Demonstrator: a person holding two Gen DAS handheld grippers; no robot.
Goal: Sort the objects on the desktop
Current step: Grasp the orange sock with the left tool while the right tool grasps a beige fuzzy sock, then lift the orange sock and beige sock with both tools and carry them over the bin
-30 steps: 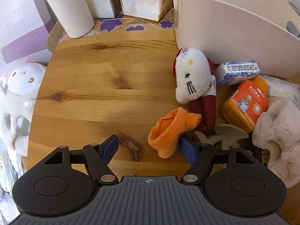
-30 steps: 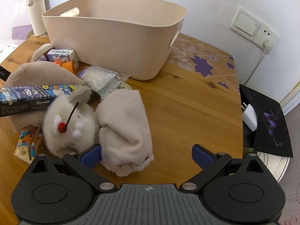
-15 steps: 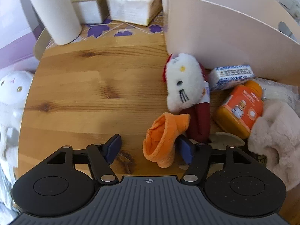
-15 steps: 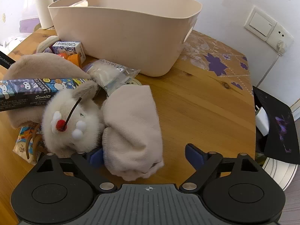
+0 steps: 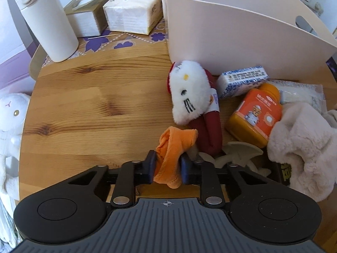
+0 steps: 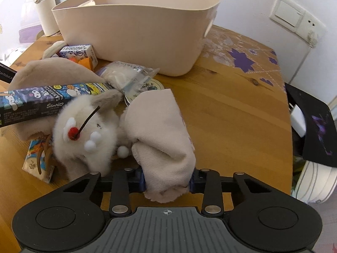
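Two grippers, each clamped on fabric.

Left wrist view: left gripper (image 5: pixel 167 167) had its blue pads pressed against both sides of an orange cloth (image 5: pixel 173 147), near end bunched between the jaws, far end lying on the wooden counter (image 5: pixel 84 109). Just beyond it, a white cat plush (image 5: pixel 189 92) with a dark red body lay on the counter, close to the wall of the beige bin (image 5: pixel 231 31). Right of the plush: a blue-and-white small box (image 5: pixel 242 80), an orange bottle (image 5: pixel 254 116), a fluffy cream item (image 5: pixel 301 143). Far left of the counter: a white tumbler (image 5: pixel 46 19) and tissue packs (image 5: pixel 132 14).

Right wrist view: right gripper (image 6: pixel 167 181) was closed on a beige sock (image 6: pixel 160 130), the toe end squeezed between the pads, the rest folded on the counter ahead. Touching the sock's left side was a fuzzy white plush (image 6: pixel 84 132) with a red cherry on it. A dark Sanrio-print box (image 6: pixel 46 99) lay across the pile further left. A clear plastic packet (image 6: pixel 128 76) sat between the pile and the bin. The bin stood upright at the back of the counter; its contents were mostly hidden.
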